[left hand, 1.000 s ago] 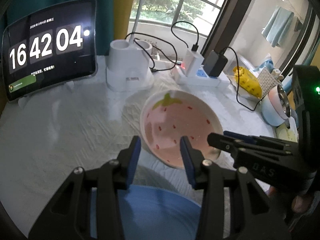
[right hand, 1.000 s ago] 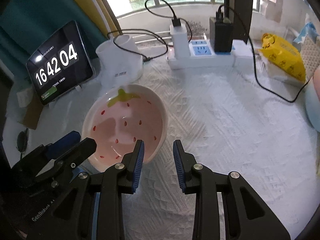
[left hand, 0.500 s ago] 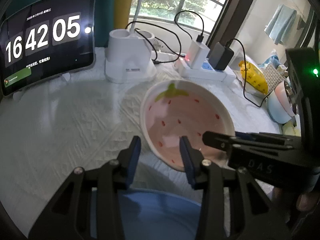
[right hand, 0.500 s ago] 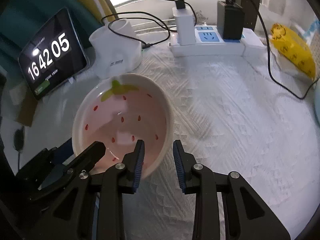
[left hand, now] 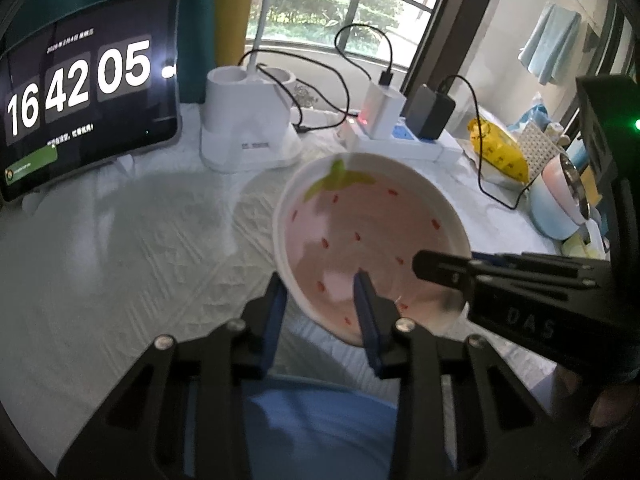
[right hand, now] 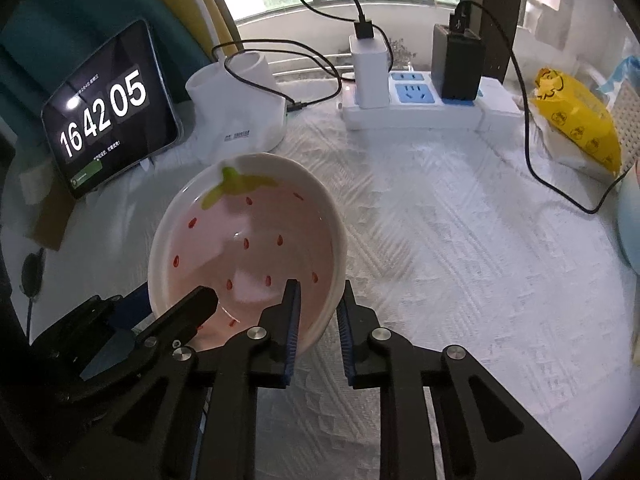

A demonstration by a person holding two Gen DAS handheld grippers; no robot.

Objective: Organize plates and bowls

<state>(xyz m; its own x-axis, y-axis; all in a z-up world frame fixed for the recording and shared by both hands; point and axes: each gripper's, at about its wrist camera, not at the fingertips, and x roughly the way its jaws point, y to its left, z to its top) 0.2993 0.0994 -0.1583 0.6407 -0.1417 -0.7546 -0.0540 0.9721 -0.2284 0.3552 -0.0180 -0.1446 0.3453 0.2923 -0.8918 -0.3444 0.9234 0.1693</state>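
The bowl (right hand: 246, 256) sits on the desk (right hand: 460, 240) — glazed, stiff, likely slippery and breakable. Both claws, left (left hand: 320, 312) and right (right hand: 318, 328), straddle its near rim, part open, gripping nothing — the rim is the hold.

Ahead: the strawberry bowl (right hand: 248, 256) blocks you.
Right: open tablecloth (right hand: 460, 240) lets you pass.
Back: power strip (right hand: 416, 110) and its cables crowd you.

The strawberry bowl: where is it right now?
In both wrist views the strawberry bowl sits on the white tablecloth, just ahead of the white holder, with the left tongs and right tongs straddling its near rim.
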